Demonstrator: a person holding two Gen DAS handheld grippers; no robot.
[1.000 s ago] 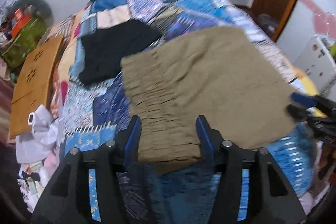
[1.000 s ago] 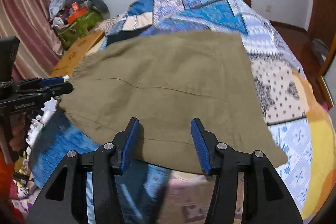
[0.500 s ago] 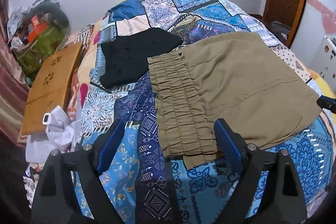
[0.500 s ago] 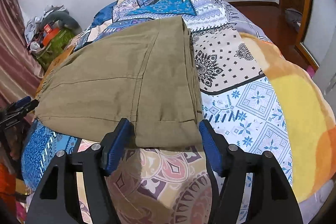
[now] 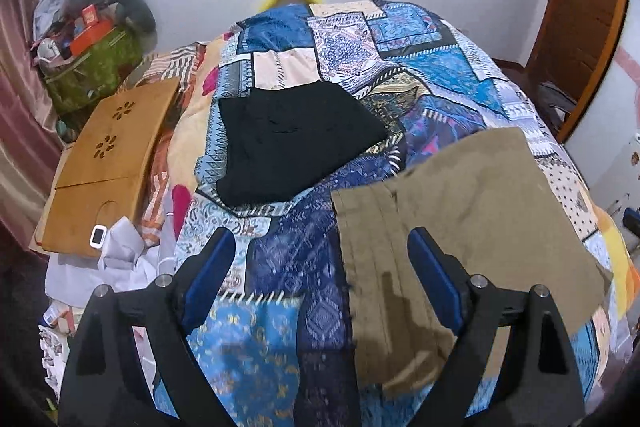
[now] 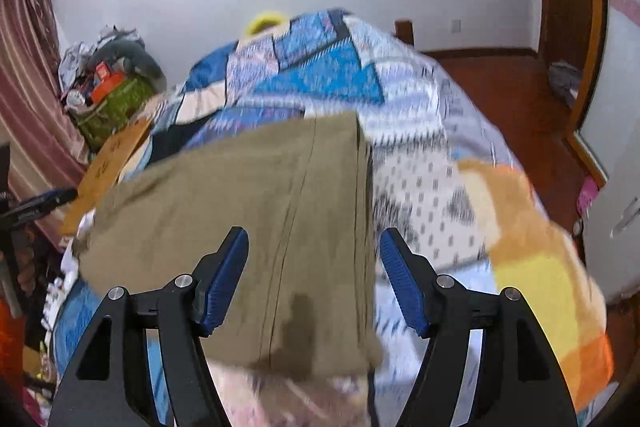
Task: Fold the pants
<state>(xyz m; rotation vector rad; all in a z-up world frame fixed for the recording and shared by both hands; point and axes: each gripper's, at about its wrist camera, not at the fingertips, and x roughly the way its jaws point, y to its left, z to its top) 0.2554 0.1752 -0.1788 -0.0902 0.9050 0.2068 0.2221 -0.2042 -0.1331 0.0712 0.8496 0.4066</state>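
We hold our left gripper [image 5: 320,277] and right gripper [image 6: 314,277] spread wide, empty, above folded pants [image 5: 460,211] on the bed [image 5: 400,67].

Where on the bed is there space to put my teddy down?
Bare quilt lies between the black garment and the khaki pants, below the left gripper, and right of the pants. The wooden tray side is cluttered.

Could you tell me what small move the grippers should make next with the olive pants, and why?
Probably lower the left gripper onto the left edge of the olive pants to pinch it for another fold. Both it and the right gripper are open and empty, and the pants lie flat on the patchwork quilt, wider than the folded black garment.
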